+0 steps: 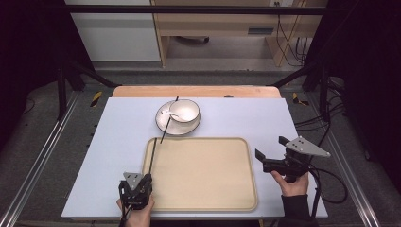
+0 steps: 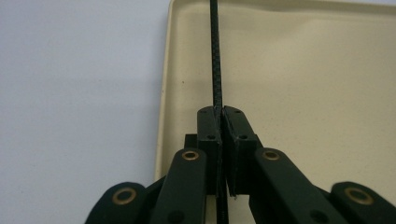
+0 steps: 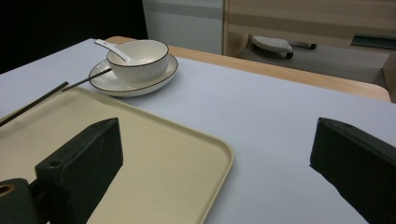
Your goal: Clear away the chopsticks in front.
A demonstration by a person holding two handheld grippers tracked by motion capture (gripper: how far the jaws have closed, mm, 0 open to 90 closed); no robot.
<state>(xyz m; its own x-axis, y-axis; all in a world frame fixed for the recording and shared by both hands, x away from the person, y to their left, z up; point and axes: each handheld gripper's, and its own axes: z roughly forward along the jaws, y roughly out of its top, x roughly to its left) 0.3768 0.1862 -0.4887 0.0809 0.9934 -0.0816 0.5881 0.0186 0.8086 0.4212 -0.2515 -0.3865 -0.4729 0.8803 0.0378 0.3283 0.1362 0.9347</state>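
Two chopsticks tell the reason: over the beige tray's (image 1: 203, 198) left edge the left gripper (image 1: 142, 182) pinches one chopstick (image 1: 152, 158) low for laying down, the other chopstick (image 1: 169, 119) rests across the plate (image 1: 163, 125), and the right gripper (image 1: 270, 153) waits open-jawed, empty.

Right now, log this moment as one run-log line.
left gripper: shut on chopstick over tray | right gripper: open, holding nothing | second chopstick: on plate

high view looks down from above; gripper views sit low, sharing the tray (image 1: 203, 175).
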